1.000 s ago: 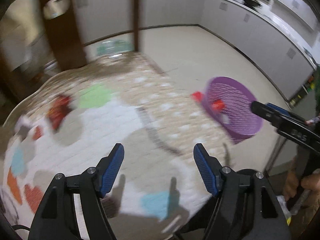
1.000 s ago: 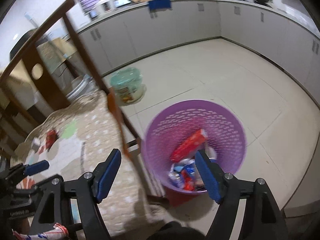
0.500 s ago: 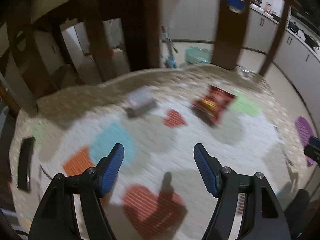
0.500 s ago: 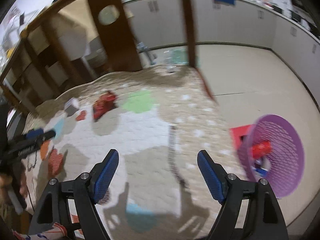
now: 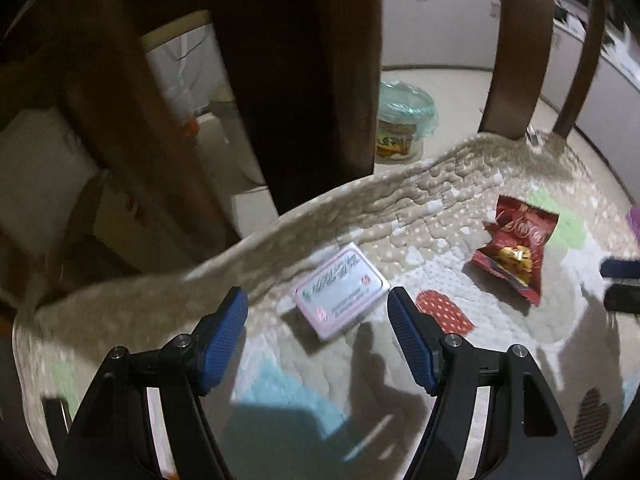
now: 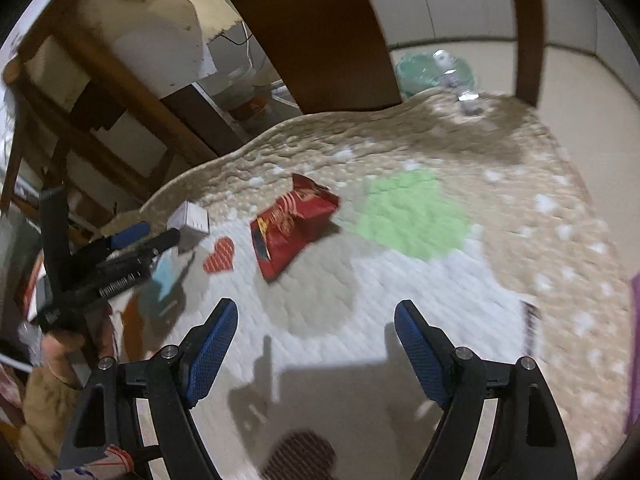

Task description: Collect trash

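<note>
Trash is two items on the quilted counter [image 5: 460,184]: a small pale box [image 5: 342,296] and a red snack bag [image 5: 516,246]. Left tongs [image 5: 318,334] apart and empty, angled down with the box just beyond the gap, so likely lined up for it. Right tongs [image 6: 316,346] also apart and empty, aimed at bare cloth nearer than the bag [image 6: 294,226], probably its target. Box: flat, rectangular, pinkish rim, printed label, lying face up near the far counter edge. Bag: crumpled, torn open, chip picture on front, lying flat to the right of the box. Purple bin edge [image 6: 634,352] shows far right.
</note>
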The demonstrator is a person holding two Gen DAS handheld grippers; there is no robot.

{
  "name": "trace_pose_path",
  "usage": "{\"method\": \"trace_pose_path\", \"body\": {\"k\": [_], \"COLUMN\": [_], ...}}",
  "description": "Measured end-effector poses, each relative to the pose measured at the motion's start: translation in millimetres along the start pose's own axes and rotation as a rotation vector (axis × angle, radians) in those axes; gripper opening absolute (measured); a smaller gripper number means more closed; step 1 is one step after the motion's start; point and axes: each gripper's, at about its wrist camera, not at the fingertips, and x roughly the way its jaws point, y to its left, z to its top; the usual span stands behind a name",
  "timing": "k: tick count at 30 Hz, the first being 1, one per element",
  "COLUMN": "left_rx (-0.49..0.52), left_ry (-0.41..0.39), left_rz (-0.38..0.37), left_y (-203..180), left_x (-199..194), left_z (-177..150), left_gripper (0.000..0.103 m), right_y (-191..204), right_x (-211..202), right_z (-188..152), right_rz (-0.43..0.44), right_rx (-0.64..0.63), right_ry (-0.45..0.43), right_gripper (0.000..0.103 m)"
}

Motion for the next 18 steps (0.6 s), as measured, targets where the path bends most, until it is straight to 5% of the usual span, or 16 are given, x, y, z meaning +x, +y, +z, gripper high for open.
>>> {"method": "trace_pose_path", "body": {"k": [7,10,14,16,18], "left_rx": [0.064,0.012,-0.053,-0.078,-0.098], "left_ry": [0.074,0.119,0.127,0.130,0.126], "left_rz": [-0.105,-0.193,-0.189,-0.186,-0.179], "left_y": [-12.0,-14.9,-15.8,-17.6,-19.6], "left_x": [28.5,33.3,26.5,21.4,14.2], "left_z": [8.1,7.1,4.9,-0.1,-5.0], "left_gripper": [0.071,0.038,0.033,0.033,0.033], "right_y": [4.0,8.2,19.6,23.6,25.9], "right_x": [45.5,60.1,74.4,81.2,82.7], "right_z": [34.8,45.8,56.2,57.8,59.6], "right_rz": [0.044,0.041,-0.016,-0.064,-0.076], "right_rx": [0.075,0.100,0.091,0.088,0.095], "right_ry": [0.034,0.038,0.035,0.044,0.035], "right_gripper": [0.085,0.085,0.084,0.071,0.043]}}
